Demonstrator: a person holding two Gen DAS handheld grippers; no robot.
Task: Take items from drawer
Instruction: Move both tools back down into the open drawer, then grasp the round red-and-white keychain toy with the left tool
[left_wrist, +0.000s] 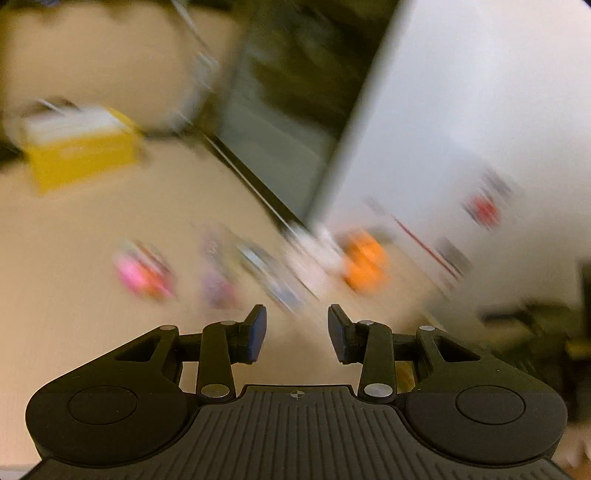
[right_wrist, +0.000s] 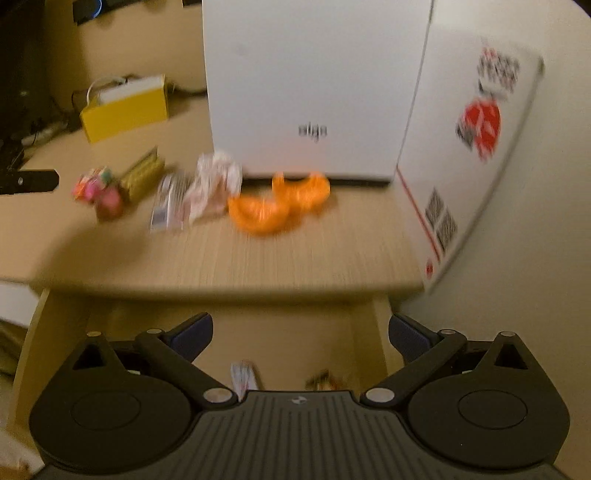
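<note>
Ahead of your right gripper (right_wrist: 301, 334) a big white box (right_wrist: 314, 88) stands at the back of the desk (right_wrist: 258, 258), with bare desktop running forward to the front edge. Beneath that edge the open drawer (right_wrist: 288, 343) sits directly under its widely parted, empty jaws, with two small items at its floor. Only this view shows the drawer. Your left gripper (left_wrist: 297, 332), tilted and blurred, shows orange pieces (left_wrist: 364, 264) ahead-right and a yellow box (left_wrist: 79, 155) far left; its jaws are apart, holding nothing.
</note>
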